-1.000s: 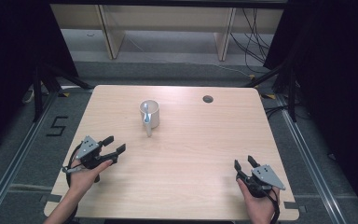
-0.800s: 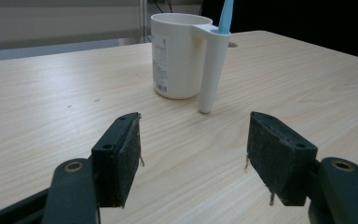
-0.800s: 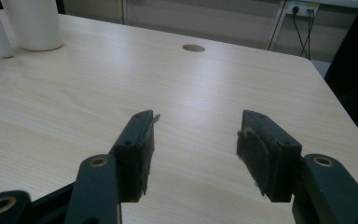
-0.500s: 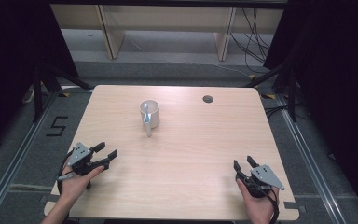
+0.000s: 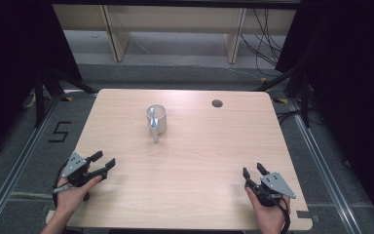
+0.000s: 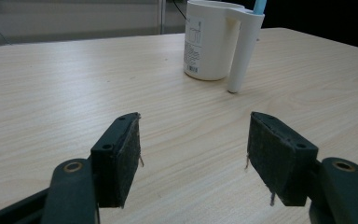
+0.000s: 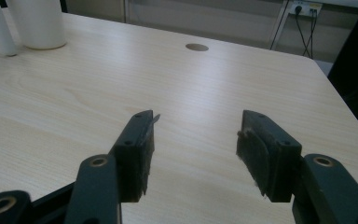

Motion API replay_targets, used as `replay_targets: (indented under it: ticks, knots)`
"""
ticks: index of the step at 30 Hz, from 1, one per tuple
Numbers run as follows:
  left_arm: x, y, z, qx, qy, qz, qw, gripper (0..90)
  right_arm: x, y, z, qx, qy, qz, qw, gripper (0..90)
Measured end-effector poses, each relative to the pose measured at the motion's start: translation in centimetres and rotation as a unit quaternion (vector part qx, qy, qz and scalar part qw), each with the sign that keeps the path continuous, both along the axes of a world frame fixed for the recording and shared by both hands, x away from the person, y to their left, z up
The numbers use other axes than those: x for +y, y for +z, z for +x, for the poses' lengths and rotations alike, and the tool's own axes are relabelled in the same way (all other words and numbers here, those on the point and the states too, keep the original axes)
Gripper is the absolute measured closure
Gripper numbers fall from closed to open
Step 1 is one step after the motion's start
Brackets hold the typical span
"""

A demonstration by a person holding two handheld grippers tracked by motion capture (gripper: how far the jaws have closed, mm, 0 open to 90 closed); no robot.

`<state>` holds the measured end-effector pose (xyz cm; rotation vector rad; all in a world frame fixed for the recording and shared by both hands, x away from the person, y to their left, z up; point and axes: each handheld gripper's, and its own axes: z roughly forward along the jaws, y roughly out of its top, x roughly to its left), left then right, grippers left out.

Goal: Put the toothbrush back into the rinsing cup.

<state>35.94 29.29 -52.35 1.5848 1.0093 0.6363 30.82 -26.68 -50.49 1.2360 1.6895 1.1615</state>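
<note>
Mug [image 5: 156, 118] stands on the table [image 5: 209, 161], well beyond the left tool [image 5: 103, 164] and right tool [image 5: 254, 171], both spread apart.

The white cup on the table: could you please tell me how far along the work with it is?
Nothing looks done: the white cup stands upright mid-table, handle toward the person, untouched. In hand: nothing. The left gripper points at the cup with jaws open and empty, well short of it; the right gripper rests open near the table's near right corner. Reaching and gripping the cup remain.
</note>
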Motion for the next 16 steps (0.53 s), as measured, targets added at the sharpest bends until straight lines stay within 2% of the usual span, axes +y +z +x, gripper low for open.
replay_targets:
  ticks: [3, 7, 8, 9, 10, 11, 13, 14, 15, 16]
  knots:
    - [0.07, -0.11, -0.01, -0.007, 0.000, -0.009, 0.9999, 33.9, -0.18, -0.08, 0.18, -0.011, 0.006, -0.019, 0.9997, 46.1]
    - [0.14, -0.07, -0.23, -0.010, 0.011, -0.007, 0.9999, 33.6, -0.15, -0.08, 0.15, -0.007, 0.011, -0.018, 0.9998, 46.1]
    - [0.08, -0.10, -0.23, -0.013, 0.014, -0.013, 0.9997, 33.6, 0.03, -0.10, 0.01, 0.002, 0.007, -0.007, 1.0000, 46.1]
    - [0.08, -0.07, -0.32, -0.012, 0.019, -0.011, 0.9997, 33.6, 0.04, -0.11, 0.02, 0.001, 0.008, -0.006, 1.0000, 46.1]
    - [0.09, -0.14, -0.27, -0.020, 0.016, -0.013, 0.9996, 33.6, -0.11, -0.15, 0.13, -0.006, 0.012, -0.018, 0.9998, 46.1]
    - [0.11, -0.11, -0.38, -0.019, 0.017, -0.012, 0.9996, 33.6, -0.13, -0.16, 0.18, -0.009, 0.014, -0.021, 0.9997, 46.1]
    - [0.20, -0.08, -0.49, -0.021, 0.020, -0.010, 0.9995, 33.7, 0.10, -0.14, 0.06, 0.003, 0.008, -0.010, 0.9999, 46.1]
    - [0.24, -0.08, -0.53, -0.023, 0.019, -0.011, 0.9995, 33.7, -0.02, -0.16, 0.22, -0.007, 0.011, -0.019, 0.9997, 46.1]
    - [0.20, -0.17, -0.50, -0.033, 0.019, -0.017, 0.9991, 33.8, 0.24, -0.15, 0.04, 0.006, 0.003, -0.003, 1.0000, 46.1]
    - [0.25, -0.14, -0.66, -0.036, 0.021, -0.016, 0.9990, 34.6, 0.06, -0.10, 0.19, -0.004, 0.010, -0.016, 0.9998, 46.1]
